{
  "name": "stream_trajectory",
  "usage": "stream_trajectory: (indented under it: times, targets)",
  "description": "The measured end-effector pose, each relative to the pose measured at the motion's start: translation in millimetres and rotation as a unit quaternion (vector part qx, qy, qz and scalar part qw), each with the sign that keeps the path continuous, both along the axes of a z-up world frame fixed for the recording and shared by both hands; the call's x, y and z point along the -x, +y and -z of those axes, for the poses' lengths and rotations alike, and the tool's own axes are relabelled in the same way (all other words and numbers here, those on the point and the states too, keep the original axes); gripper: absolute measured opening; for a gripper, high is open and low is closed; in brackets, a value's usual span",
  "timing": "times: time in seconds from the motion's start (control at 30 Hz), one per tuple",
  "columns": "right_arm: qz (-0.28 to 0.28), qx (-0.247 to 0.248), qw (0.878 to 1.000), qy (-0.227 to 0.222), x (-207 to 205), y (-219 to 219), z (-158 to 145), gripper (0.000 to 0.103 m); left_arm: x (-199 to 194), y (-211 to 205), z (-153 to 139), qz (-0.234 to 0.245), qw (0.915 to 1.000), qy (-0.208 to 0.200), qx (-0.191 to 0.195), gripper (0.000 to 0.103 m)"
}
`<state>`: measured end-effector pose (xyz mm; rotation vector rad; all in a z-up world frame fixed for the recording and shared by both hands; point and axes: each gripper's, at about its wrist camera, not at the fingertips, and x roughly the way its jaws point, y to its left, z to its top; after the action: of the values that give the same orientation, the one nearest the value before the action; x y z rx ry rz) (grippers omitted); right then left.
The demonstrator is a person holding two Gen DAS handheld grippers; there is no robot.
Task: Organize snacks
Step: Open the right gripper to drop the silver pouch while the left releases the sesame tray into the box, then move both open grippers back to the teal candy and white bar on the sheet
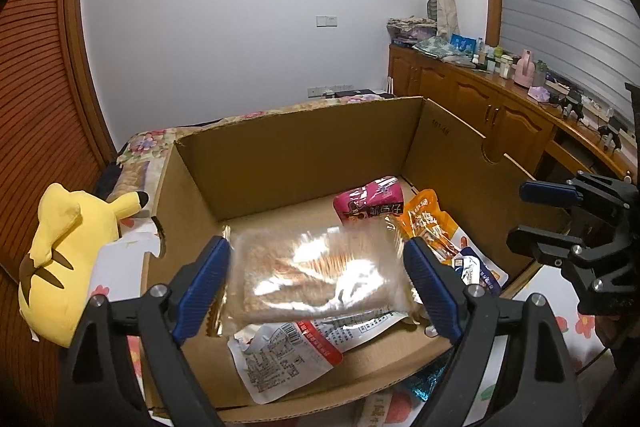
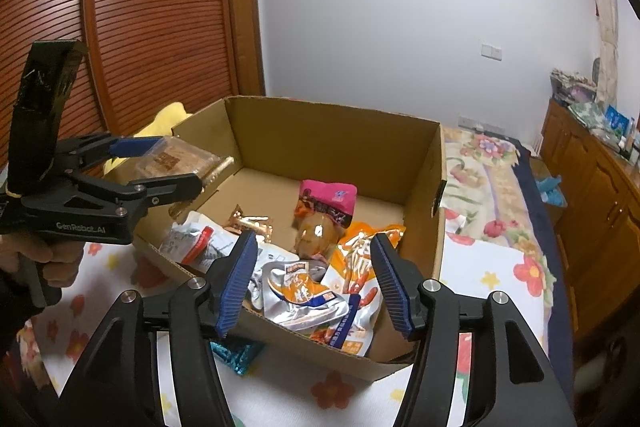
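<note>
Over the cardboard box (image 1: pixel 304 147) on the bed, our left tongs (image 1: pixel 318 281) pinch a slippery cracker packet (image 1: pixel 316 271) that might slide crooked onto packets below, while our right tongs (image 2: pixel 314 283) hang released.

A clear-wrapped block of biscuits (image 1: pixel 316 275) is held level above the open cardboard box (image 1: pixel 304 155); inside lie a pink packet (image 2: pixel 329 202), orange packets (image 2: pixel 360 251), silver pouches (image 2: pixel 300 291) and a white packet (image 1: pixel 280 359)
</note>
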<state>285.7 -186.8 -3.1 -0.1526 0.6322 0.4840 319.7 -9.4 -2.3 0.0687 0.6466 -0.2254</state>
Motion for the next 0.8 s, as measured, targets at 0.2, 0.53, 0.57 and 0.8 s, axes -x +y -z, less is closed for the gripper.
stream_trajectory:
  times: [0.2,0.53,0.57,0.8]
  targets:
    - [0.0,0.002,1.0,0.001,6.0,2.5,-0.2,0.063,7.9,0.5,-2.5,0.001,1.0,-0.004,0.0,0.089]
    - [-0.004,-0.003,1.0,-0.006,32.5,6.2,-14.5,0.063,57.5,-4.0,-14.2,0.024,0.9995,-0.02,-0.004,0.089]
    - [-0.004,-0.002,1.0,-0.008,37.3,7.2,-16.2,0.063,64.0,-4.9,-15.1,0.027,0.9994,-0.022,-0.005,0.089]
    - [-0.005,-0.007,1.0,-0.011,67.6,12.5,-25.3,0.063,104.1,-3.8,-21.6,0.037,0.9989,-0.03,-0.004,0.089]
